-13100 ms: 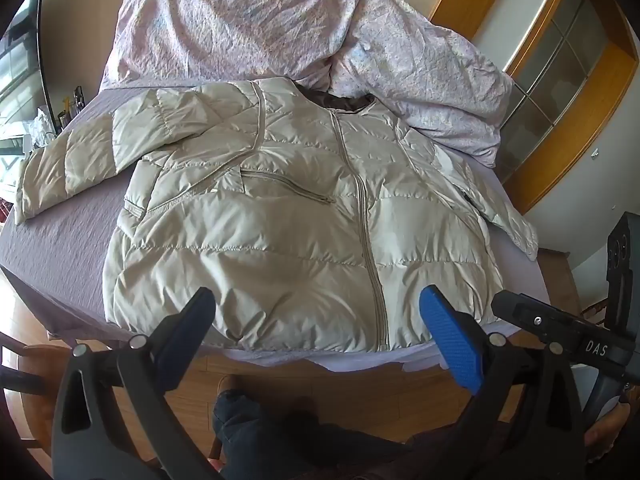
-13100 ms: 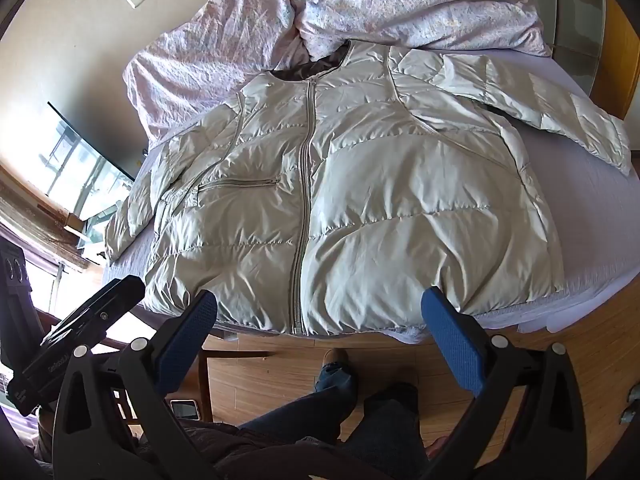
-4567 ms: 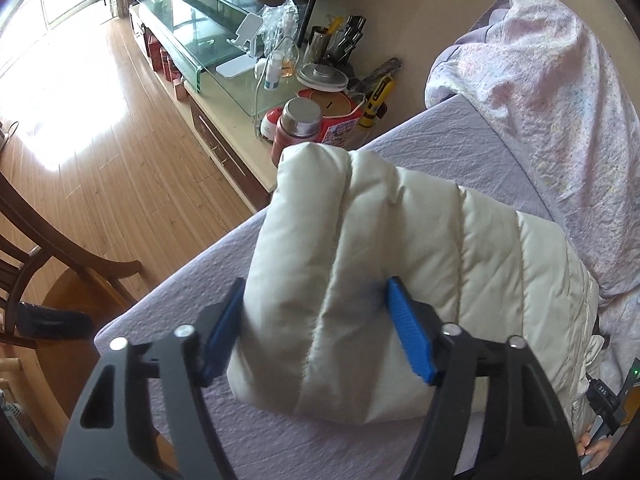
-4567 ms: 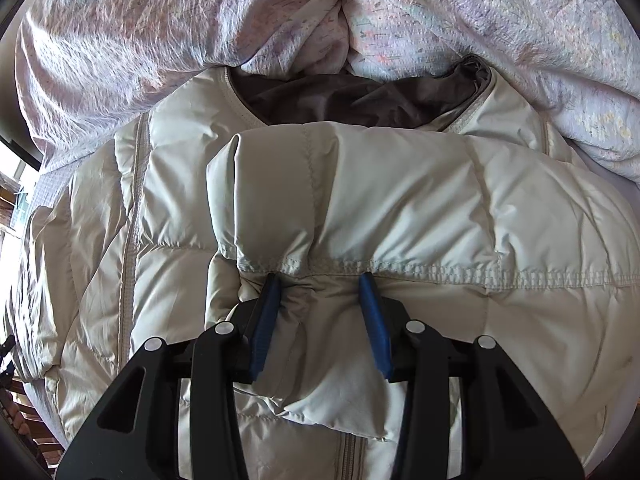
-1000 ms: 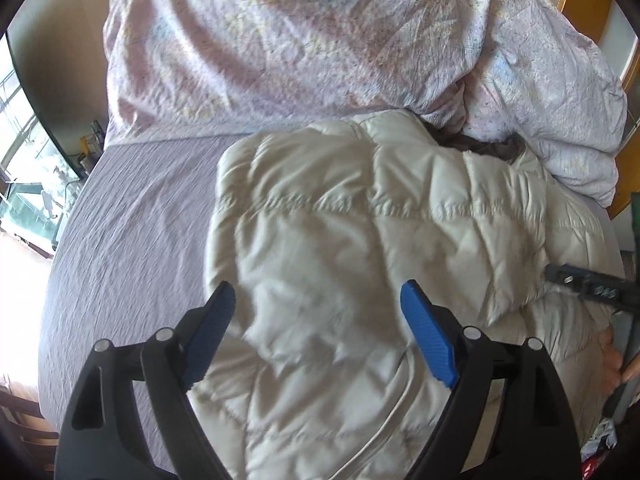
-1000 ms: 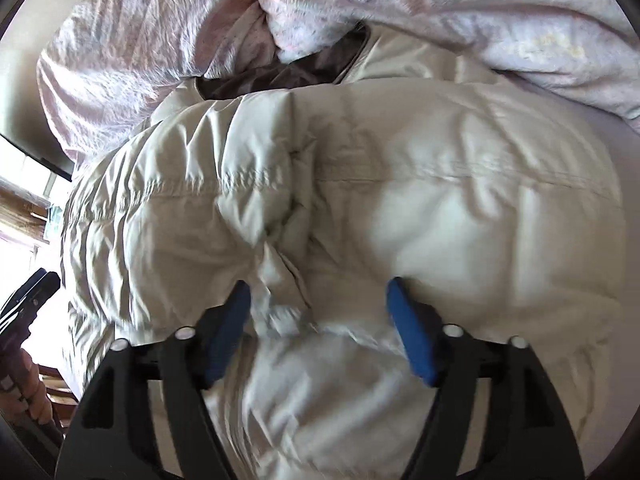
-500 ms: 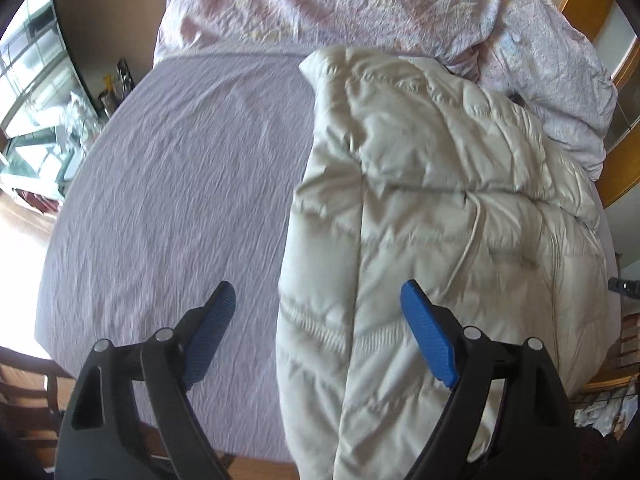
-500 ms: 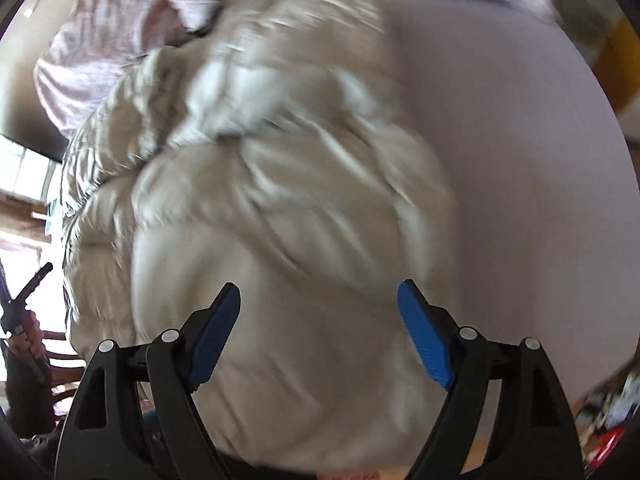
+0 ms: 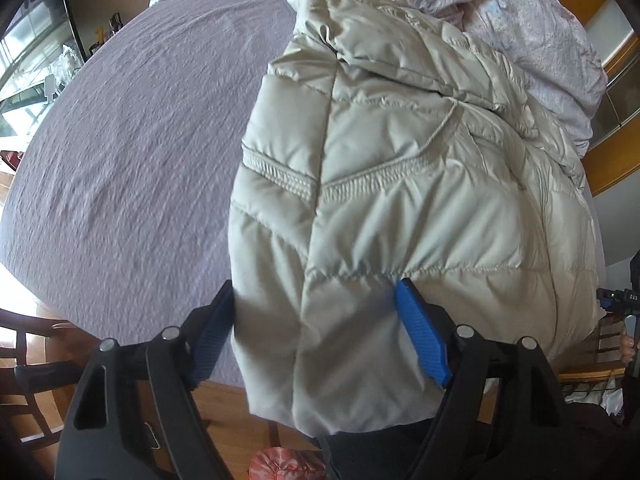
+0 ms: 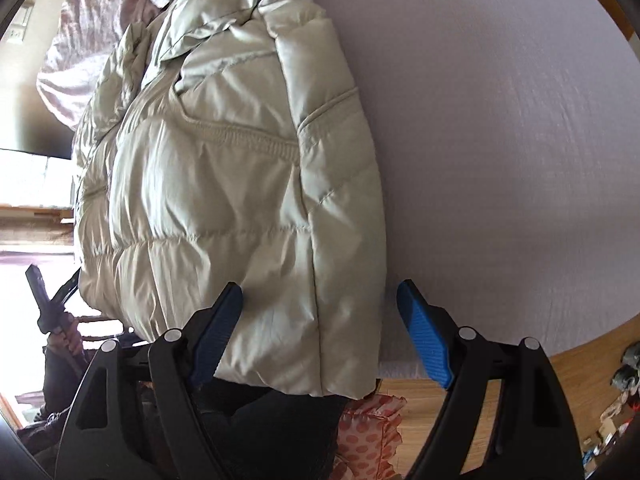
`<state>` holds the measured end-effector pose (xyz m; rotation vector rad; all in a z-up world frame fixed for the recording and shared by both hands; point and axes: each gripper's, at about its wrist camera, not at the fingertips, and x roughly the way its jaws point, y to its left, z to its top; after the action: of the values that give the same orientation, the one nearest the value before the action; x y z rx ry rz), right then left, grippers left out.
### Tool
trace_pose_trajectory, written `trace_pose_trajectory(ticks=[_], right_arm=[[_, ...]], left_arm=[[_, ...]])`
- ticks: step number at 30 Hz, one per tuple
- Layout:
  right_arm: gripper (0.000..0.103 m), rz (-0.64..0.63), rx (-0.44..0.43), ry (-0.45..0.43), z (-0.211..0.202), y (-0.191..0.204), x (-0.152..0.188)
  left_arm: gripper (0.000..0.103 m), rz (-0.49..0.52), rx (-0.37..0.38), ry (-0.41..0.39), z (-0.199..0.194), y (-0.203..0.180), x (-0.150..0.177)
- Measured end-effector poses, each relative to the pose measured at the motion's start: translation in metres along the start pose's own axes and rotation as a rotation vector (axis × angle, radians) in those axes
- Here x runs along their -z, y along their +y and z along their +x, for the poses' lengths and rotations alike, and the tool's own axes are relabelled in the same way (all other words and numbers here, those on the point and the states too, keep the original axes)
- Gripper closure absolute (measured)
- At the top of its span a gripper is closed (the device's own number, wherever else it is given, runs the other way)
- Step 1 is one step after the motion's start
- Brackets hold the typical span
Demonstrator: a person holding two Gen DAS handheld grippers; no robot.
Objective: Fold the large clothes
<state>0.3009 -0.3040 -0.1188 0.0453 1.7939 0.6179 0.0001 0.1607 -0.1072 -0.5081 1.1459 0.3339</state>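
A beige puffer jacket [image 9: 400,184] lies on a purple bed sheet [image 9: 132,152], both sides and sleeves folded inward into a long strip; its hem hangs over the bed's near edge. My left gripper [image 9: 316,332] is open with its jaws either side of the hem's left corner. In the right wrist view the jacket [image 10: 224,184] fills the left half, and my right gripper [image 10: 320,332] is open around the hem's right corner. Neither grips the cloth.
A rumpled pink floral duvet [image 9: 540,20] lies at the head of the bed, touching the jacket's collar. Purple sheet [image 10: 500,140] spreads to the jacket's right. A wooden chair [image 9: 24,356] stands low left. A pink dotted slipper [image 10: 368,424] is on the wood floor.
Both grippers have dropped back from the jacket's middle to the hem at the bed's near edge. Their open jaws now straddle the hem corners.
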Motion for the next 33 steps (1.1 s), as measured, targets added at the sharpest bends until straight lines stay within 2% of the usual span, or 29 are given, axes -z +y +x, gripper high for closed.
trace_pose_trajectory(ticks=[4, 9, 11, 13, 16, 19, 21, 25, 33], right_arm=[[0.024, -0.016, -0.034, 0.007, 0.003, 0.0, -0.001], [0.031, -0.008, -0.133, 0.014, -0.001, -0.012, 0.007], [0.033, -0.005, -0.174, 0.016, -0.002, -0.018, 0.011], [0.037, 0.002, -0.212, 0.023, 0.0, -0.019, 0.014], [0.039, 0.001, -0.256, 0.02, 0.002, -0.019, 0.018], [0.061, -0.013, -0.265, 0.011, 0.004, -0.017, 0.02], [0.082, -0.018, -0.275, -0.009, 0.002, -0.017, 0.02], [0.089, -0.06, -0.27, -0.057, -0.006, -0.009, 0.015], [0.092, -0.154, -0.249, -0.202, -0.042, 0.018, -0.005]], left_arm=[[0.026, -0.031, 0.003, 0.0, 0.002, 0.003, 0.006], [0.029, -0.049, 0.011, -0.004, 0.002, 0.007, 0.014], [0.034, -0.05, 0.019, -0.006, 0.002, 0.006, 0.015], [0.045, -0.055, 0.039, -0.006, 0.0, 0.005, 0.017], [0.055, -0.055, 0.048, -0.009, -0.002, 0.002, 0.019], [0.068, -0.057, 0.045, -0.013, -0.004, 0.0, 0.018], [0.079, -0.057, 0.034, -0.02, -0.007, -0.001, 0.017], [0.09, -0.046, 0.013, -0.043, -0.019, -0.006, 0.011], [0.093, 0.0, -0.016, -0.164, -0.062, -0.024, -0.021]])
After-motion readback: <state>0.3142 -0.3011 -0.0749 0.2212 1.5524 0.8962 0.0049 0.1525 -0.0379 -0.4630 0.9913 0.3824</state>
